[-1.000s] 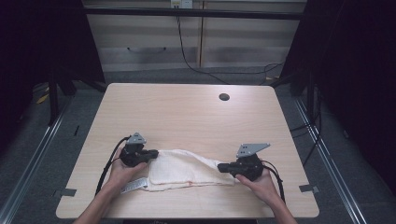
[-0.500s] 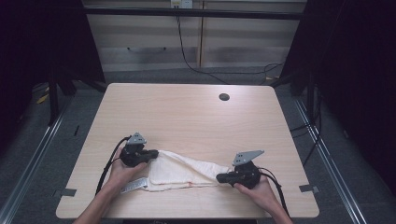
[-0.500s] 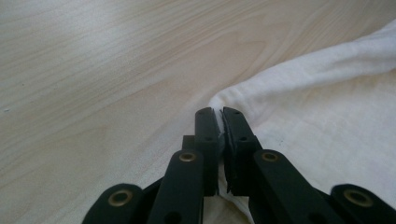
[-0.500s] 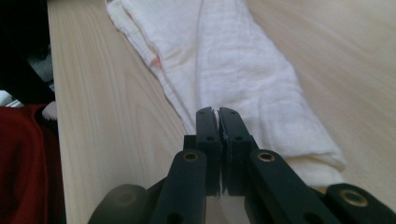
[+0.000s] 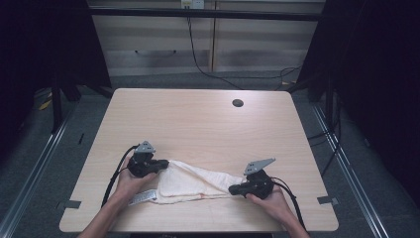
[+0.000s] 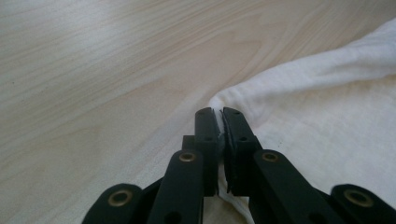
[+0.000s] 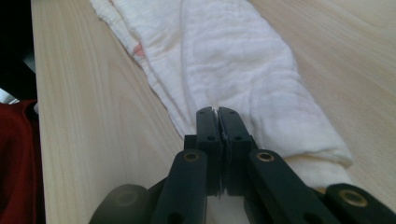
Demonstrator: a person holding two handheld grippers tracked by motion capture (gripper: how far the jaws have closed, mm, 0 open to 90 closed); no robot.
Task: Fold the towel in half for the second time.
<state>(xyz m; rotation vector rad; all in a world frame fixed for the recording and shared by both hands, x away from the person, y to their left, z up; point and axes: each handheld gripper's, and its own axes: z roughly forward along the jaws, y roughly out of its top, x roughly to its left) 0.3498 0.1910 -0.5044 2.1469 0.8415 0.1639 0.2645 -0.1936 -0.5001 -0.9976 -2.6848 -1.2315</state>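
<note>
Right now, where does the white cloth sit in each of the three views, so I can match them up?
High view: white cloth lies near the table's front edge, stretched between both grippers.
Left gripper view: it fills the right side, an edge pinched in the jaws.
Right gripper view: it runs up the centre from the jaws.
Shared landmark: the light wooden table.

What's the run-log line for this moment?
left gripper: shut on white cloth corner | right gripper: shut on white cloth's other end | cloth: partly folded, near front edge of table
</note>
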